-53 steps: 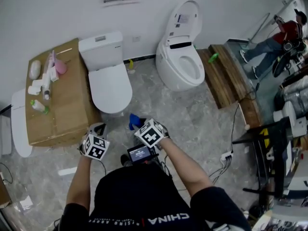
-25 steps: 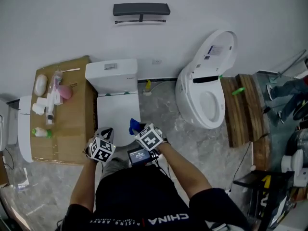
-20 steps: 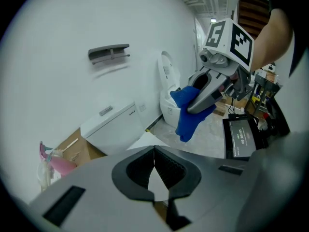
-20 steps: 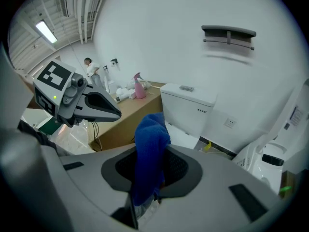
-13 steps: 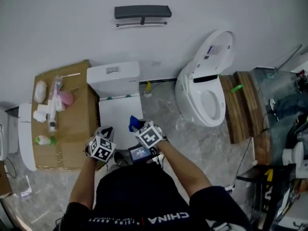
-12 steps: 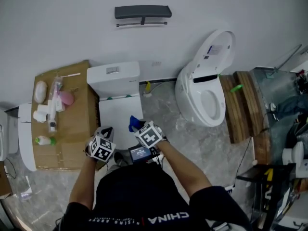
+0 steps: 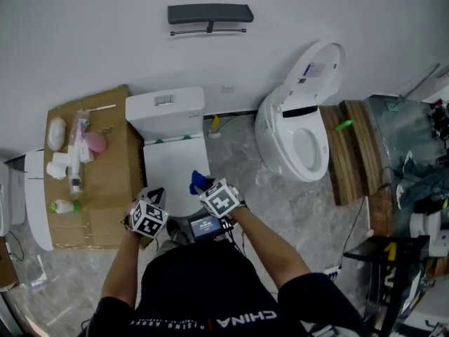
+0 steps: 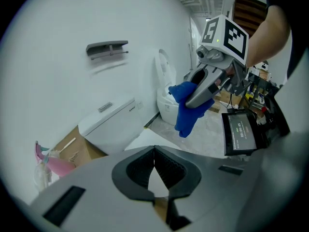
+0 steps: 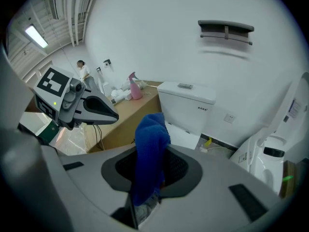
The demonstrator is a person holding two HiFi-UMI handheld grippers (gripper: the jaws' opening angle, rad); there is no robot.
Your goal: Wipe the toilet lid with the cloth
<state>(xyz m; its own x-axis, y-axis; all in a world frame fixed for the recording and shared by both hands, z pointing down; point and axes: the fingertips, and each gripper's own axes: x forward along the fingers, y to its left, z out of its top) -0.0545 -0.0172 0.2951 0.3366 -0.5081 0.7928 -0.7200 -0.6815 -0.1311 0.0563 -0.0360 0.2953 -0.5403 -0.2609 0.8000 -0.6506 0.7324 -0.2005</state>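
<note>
The white toilet with its lid down stands just ahead of both grippers, its tank against the wall. A blue cloth hangs from my right gripper, which is shut on it; in the right gripper view the cloth drapes over the jaws of the right gripper. My left gripper hovers by the lid's near left edge. In the left gripper view the left gripper is shut with nothing between its jaws. That view also shows the cloth above the lid.
A cardboard box with a pink bottle and other small bottles stands left of the toilet. A second toilet with its lid raised stands to the right, with wooden boards beyond. A small screen sits under my hands.
Two seconds ago the closed toilet lay further off to the left; it now lies straight ahead under the grippers. The cloth stays in the right gripper throughout.
</note>
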